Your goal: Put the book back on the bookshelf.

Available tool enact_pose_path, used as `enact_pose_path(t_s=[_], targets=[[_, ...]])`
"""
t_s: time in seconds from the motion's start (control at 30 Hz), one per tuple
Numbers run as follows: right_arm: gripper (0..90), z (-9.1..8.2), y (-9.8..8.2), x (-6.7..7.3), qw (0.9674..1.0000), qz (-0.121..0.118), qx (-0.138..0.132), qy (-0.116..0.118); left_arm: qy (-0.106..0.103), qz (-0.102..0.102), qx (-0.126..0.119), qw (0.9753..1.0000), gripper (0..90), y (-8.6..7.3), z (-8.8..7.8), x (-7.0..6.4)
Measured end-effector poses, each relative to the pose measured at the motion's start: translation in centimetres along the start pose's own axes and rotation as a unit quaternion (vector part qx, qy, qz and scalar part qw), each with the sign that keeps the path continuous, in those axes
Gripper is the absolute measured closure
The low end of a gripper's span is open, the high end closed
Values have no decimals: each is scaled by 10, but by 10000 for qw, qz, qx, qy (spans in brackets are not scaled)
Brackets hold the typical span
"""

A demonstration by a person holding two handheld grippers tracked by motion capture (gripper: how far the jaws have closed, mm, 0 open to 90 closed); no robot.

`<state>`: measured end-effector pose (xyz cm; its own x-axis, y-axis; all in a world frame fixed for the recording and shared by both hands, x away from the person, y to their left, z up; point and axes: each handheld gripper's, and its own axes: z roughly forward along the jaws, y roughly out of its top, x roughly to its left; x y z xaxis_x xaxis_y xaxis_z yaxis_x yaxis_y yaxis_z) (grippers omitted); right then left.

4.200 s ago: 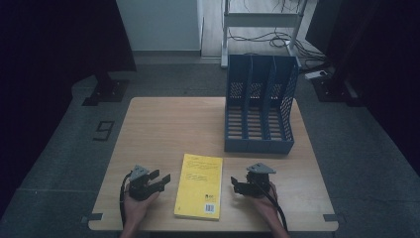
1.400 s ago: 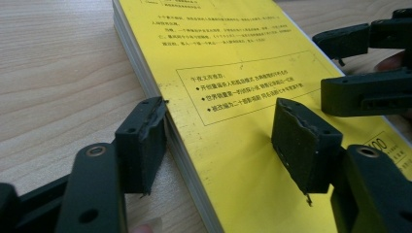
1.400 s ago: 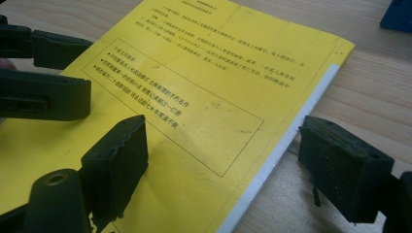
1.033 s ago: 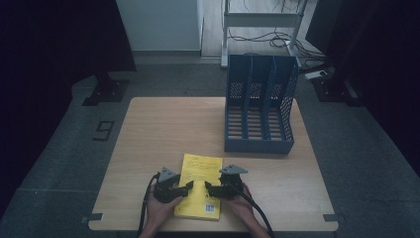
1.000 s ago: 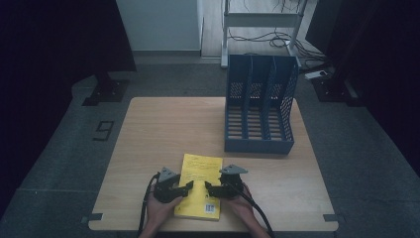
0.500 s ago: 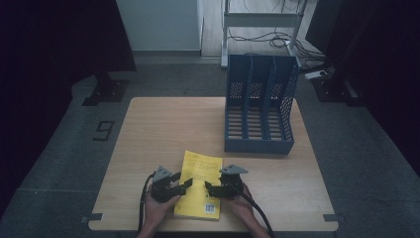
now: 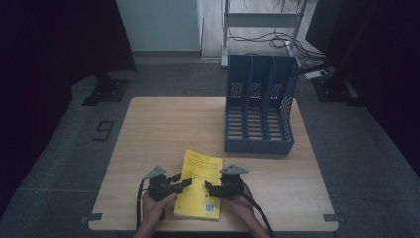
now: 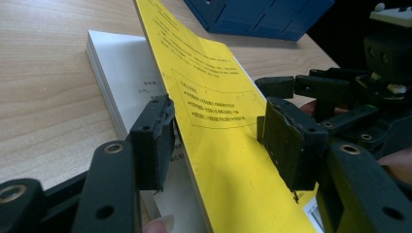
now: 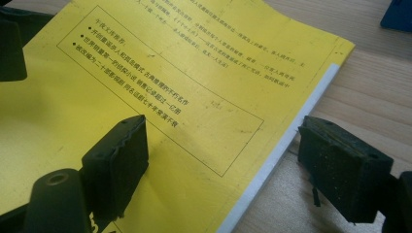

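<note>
The yellow book (image 7: 199, 186) lies near the front edge of the bench (image 7: 163, 124), between the two grippers. The left gripper (image 8: 216, 141) has been closing its jaws: one pad sits under the lifted yellow cover and the other above it, with a gap remaining, so it is released, not clamped. The right gripper (image 9: 223, 155) straddles the book's right edge with its jaws apart, one pad over the cover and one beside the white page block, gripping nothing.

As I judge it, the risk is that the left gripper pinches the cover alone; lifting then would fan the book open, crease or tear the cover, or let the pages sag and slip out.

The blue file rack (image 7: 258, 106) stands at the far right of the bench, and its three slots look empty.
</note>
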<state>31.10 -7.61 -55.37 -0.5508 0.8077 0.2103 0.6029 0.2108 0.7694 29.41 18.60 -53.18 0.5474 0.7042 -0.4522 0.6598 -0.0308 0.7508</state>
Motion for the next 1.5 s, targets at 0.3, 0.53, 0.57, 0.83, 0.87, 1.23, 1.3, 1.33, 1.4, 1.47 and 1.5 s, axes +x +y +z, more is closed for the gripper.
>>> enact_pose_path(t_s=[0.3,0.53,0.57,0.83,0.87,1.23,1.3,1.33,1.4,1.47,1.5], targets=[[186,0,0,0,10000,-6,9,8,-229,-282,111,9993,456,-2,4,11],[187,-1,0,-1,10000,-4,6,36,-121,-60,245,9996,459,-4,8,2],[186,-1,0,-1,10000,-6,6,36,10,64,283,9996,464,-4,9,1],[187,-1,0,-1,10000,-16,11,26,475,514,297,9971,472,-6,17,-5],[187,-1,0,-1,10000,-16,11,27,470,529,280,9971,474,-6,17,-5],[186,-1,0,-1,10000,-4,4,48,439,676,115,9967,626,-8,19,-9],[187,-1,0,-1,10000,11,4,57,470,745,27,9961,662,-8,18,-11],[187,-1,0,-1,10000,11,4,57,470,745,27,9961,677,-8,18,-11],[189,-1,0,-1,10000,-12,-12,56,501,823,-42,9953,713,-8,16,-13],[190,-1,0,-1,10000,-35,-26,47,513,919,-121,9944,748,-9,15,-15],[190,-2,0,-1,10000,-40,-31,46,511,945,-142,9941,760,-9,15,-16]])
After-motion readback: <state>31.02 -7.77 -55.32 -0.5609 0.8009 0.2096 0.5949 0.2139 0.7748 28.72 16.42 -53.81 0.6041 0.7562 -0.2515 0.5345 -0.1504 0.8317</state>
